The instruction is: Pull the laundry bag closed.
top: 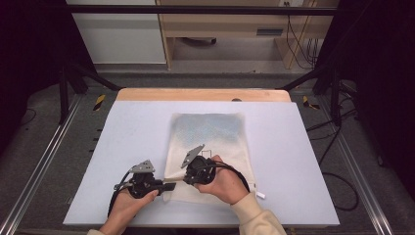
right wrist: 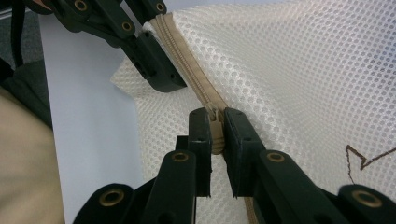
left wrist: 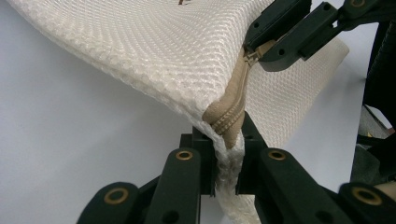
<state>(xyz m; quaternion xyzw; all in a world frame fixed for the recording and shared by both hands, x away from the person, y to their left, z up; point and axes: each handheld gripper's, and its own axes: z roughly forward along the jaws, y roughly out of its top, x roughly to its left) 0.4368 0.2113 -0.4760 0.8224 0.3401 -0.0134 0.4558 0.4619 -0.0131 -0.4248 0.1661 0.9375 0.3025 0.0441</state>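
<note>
A cream mesh bag [top: 210, 132] lies flat on the pale table [top: 137, 127], with its near left corner lifted. A tan zipper [left wrist: 233, 93] runs along that edge. My left gripper [top: 171, 186] is shut on the bag's corner at the zipper's end [left wrist: 227, 154]. My right gripper [top: 187, 179] is shut on the tan zipper pull [right wrist: 215, 126], a short way along the zipper from the left gripper [right wrist: 154, 65]. In the left gripper view the right gripper [left wrist: 261, 51] shows at the top right, clamped on the pull. A brown printed mark [right wrist: 369, 161] sits on the mesh [right wrist: 289, 70].
A small white piece [top: 261, 195] lies by the bag's near right corner. A wooden strip [top: 203, 94] edges the table's far side. Metal rails [top: 44, 161] and cables [top: 337, 181] run along the floor on both sides. A cream sleeve [top: 257, 218] enters from below.
</note>
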